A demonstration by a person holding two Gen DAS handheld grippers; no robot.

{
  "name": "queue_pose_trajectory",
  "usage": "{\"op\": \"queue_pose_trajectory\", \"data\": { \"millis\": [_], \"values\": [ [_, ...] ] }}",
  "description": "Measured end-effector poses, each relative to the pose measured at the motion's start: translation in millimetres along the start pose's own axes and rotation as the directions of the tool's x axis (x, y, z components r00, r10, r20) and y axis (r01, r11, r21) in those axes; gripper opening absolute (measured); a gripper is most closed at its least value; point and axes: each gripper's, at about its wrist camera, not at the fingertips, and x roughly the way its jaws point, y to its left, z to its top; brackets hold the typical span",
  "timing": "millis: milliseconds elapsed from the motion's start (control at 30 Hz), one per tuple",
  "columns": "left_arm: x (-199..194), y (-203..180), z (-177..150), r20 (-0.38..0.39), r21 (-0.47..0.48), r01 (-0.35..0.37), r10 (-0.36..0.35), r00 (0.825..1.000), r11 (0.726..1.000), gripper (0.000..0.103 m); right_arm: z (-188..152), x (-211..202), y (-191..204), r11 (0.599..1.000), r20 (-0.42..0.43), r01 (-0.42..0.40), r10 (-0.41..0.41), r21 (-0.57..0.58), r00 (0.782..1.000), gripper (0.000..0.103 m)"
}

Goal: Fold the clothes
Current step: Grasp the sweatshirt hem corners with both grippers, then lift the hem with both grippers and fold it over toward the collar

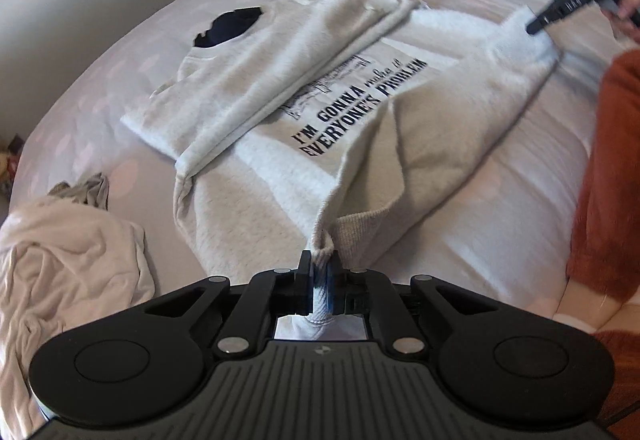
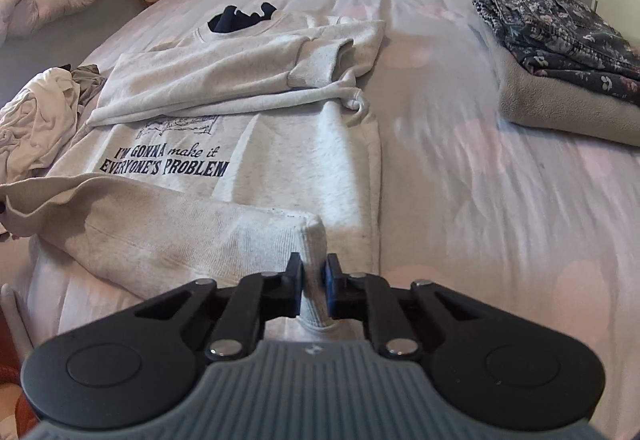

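The ribbed hem of a grey sweatshirt (image 2: 280,143) is pinched by the right gripper (image 2: 314,272). Folded clothes (image 2: 560,51) are stacked well apart on the bed (image 2: 460,179).

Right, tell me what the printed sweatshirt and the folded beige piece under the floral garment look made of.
Sweatshirt: heathered grey cotton-type fleece knit, matte, with ribbed hem; the turned-up inside looks brushed. Both the left gripper and the right gripper pinch its hem.
Folded beige piece: probably polyester fleece; thick, napped and matte.
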Motion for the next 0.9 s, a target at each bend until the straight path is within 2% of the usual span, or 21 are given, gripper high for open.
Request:
{"op": "queue_pose_trajectory", "data": {
  "millis": [200, 400, 500, 700, 900],
  "values": [
    [-23.2, 40.3, 0.7, 0.084, -0.225, 0.021, -0.002, 0.996, 0.974, 0.004, -12.6, -50.4, 4.8, 1.000, 0.132, -0.004, 0.008, -0.029, 0.991, 0.010],
    [-50.6, 69.7, 9.3, 0.196, -0.338, 0.020, 0.050, 0.979, 0.941, 0.004, 10.6, -87.8, 19.7, 0.996, 0.277, 0.052, -0.029, -0.076, 0.960, 0.010],
    [-60.4, 79.3, 28.1, 0.232, -0.337, -0.009, 0.092, 0.968, 0.941, 0.004, 40.2, -98.1, 30.2, 0.988, 0.340, 0.106, -0.063, -0.108, 0.938, 0.010],
    [-66.1, 113.6, 81.7, 0.279, -0.350, -0.061, 0.167, 0.946, 0.935, 0.004, 116.2, -97.5, 39.8, 0.973, 0.410, 0.187, -0.115, -0.139, 0.905, 0.010],
    [-41.9, 152.8, 141.6, 0.272, -0.368, -0.119, 0.229, 0.935, 0.922, 0.004, 195.3, -66.7, 39.3, 0.954, 0.430, 0.257, -0.170, -0.153, 0.887, 0.010]
  ]
}}
